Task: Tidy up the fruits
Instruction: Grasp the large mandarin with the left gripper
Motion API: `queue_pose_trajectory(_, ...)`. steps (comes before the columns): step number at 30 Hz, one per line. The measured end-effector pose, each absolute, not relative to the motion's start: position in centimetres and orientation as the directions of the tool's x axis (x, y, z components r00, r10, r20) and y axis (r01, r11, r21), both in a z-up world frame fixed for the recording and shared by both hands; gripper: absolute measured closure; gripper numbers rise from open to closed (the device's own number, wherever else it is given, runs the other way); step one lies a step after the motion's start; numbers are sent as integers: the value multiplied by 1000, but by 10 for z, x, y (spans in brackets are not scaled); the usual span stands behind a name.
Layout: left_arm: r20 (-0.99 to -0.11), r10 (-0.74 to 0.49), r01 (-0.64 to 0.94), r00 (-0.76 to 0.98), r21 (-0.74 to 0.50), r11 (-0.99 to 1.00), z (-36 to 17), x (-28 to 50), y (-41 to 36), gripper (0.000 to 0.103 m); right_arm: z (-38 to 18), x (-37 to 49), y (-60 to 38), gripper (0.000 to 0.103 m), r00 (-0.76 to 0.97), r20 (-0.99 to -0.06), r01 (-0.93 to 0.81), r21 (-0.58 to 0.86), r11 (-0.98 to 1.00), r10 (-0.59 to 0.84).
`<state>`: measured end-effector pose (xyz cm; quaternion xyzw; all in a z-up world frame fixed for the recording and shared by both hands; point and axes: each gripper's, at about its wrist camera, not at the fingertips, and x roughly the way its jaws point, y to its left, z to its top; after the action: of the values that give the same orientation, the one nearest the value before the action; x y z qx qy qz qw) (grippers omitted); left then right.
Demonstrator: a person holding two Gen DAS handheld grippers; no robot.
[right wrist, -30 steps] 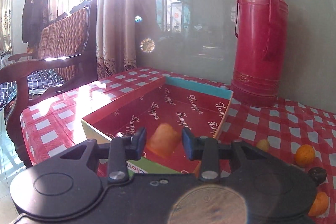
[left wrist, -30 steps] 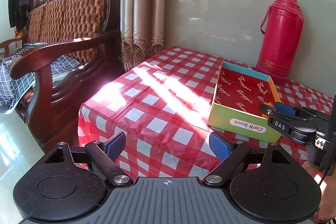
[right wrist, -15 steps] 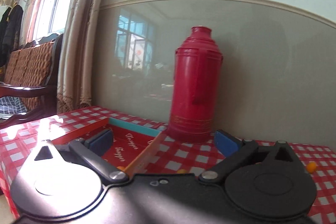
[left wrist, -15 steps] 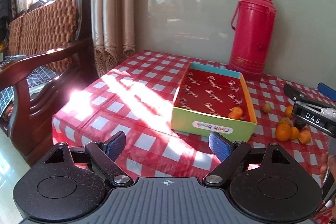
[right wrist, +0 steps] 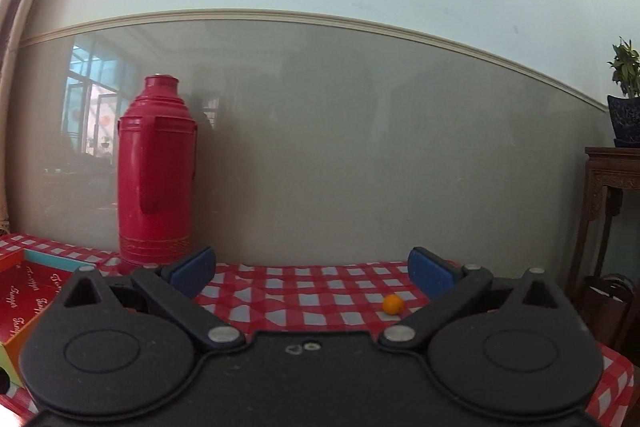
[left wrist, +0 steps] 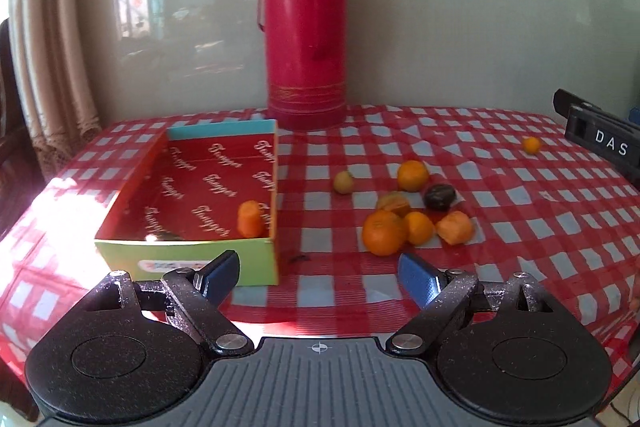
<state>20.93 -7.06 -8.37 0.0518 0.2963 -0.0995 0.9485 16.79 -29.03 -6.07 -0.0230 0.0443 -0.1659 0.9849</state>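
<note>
A box with a red inside sits on the checked tablecloth and holds one orange piece. To its right lies a cluster of fruit: a large orange, smaller oranges, a dark plum and a small yellow fruit. A lone small orange lies far right; it also shows in the right wrist view. My left gripper is open and empty, near the table's front edge. My right gripper is open and empty, above the table at the right; its tip shows in the left wrist view.
A tall red thermos stands at the back against the wall, behind the box; it also shows in the right wrist view. A curtain hangs at the left. A dark wooden stand with a potted plant is beyond the table's right end.
The right gripper opened, left the orange piece in the box, and swung right. The left gripper turned right, from the table's left part toward the fruit cluster.
</note>
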Motion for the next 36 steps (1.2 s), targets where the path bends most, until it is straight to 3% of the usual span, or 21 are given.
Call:
queue_pose_trajectory(13,-563,-257,357,786,73,931,-124,255,-133,18,-65,148,-313,6,925,-52,369,-111,923,-376)
queue_pose_trajectory(14,-559,-255,357,789,78,931,-126,259,-134,19,-65,147,-315,6,925,-52,369,-107,923,-376)
queue_pose_trajectory(16,-567,-259,365,782,79,928,-130,265,-134,37,-65,145,-318,6,926,-49,368,-102,924,-374)
queue_pose_trajectory(17,-578,-262,370,773,75,926,-133,270,-134,40,-65,145,-317,6,927,-45,367,-103,924,-373)
queue_pose_trajectory(21,-583,-245,358,775,86,930,-141,279,-135,42,-66,136,-317,6,929,-31,362,-116,925,-368)
queue_pose_trajectory(28,-585,-236,347,776,84,934,-148,287,-136,60,-67,135,-311,6,936,-28,346,-131,929,-352)
queue_pose_trajectory(36,-564,-221,318,795,78,945,-145,284,-131,62,-67,137,-309,6,938,-41,338,-122,933,-345)
